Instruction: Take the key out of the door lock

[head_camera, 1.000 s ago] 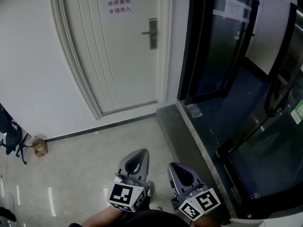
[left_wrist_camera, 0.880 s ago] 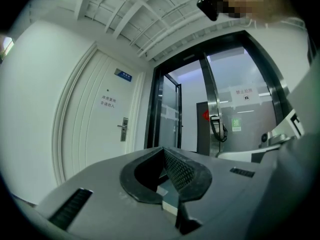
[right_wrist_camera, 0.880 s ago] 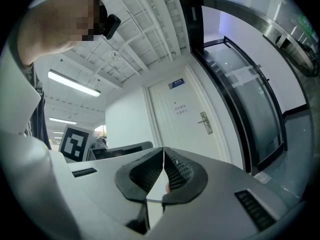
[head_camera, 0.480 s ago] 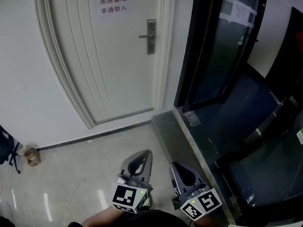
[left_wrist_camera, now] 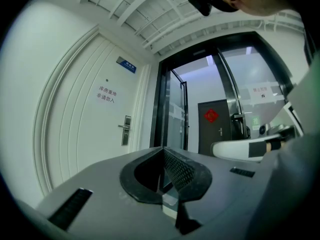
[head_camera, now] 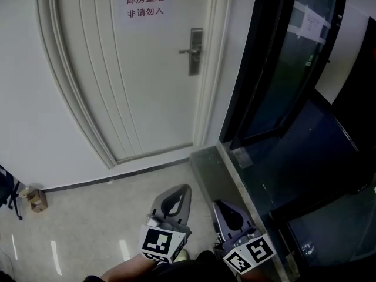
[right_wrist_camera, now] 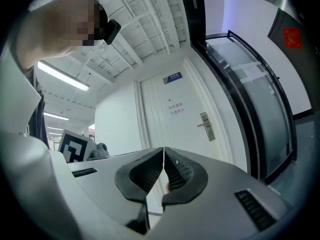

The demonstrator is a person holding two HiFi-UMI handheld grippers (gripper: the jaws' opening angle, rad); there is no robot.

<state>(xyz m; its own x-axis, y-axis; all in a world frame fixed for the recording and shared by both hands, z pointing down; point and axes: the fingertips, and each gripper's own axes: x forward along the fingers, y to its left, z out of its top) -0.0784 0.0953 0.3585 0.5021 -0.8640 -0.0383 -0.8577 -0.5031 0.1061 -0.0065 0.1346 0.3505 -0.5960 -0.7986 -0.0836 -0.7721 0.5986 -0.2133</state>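
A white panelled door (head_camera: 138, 69) stands ahead with a metal lock plate and lever handle (head_camera: 194, 52) on its right side; the same handle (left_wrist_camera: 126, 129) shows small in the left gripper view and as a handle (right_wrist_camera: 205, 125) in the right gripper view. No key can be made out at this distance. My left gripper (head_camera: 178, 195) and right gripper (head_camera: 225, 213) hang low near the person's body, far from the door. Both have their jaws pressed together with nothing between them.
A paper notice with red characters (head_camera: 145, 6) hangs on the door. To the right is a dark glass door (head_camera: 282, 69) in a black frame, with a raised grey threshold (head_camera: 226, 169) at its foot. A small cardboard box (head_camera: 36, 199) sits by the left wall.
The head view has shifted closer to the door and slightly right; the door and its handle look larger. Both grippers keep the same low position, still shut.
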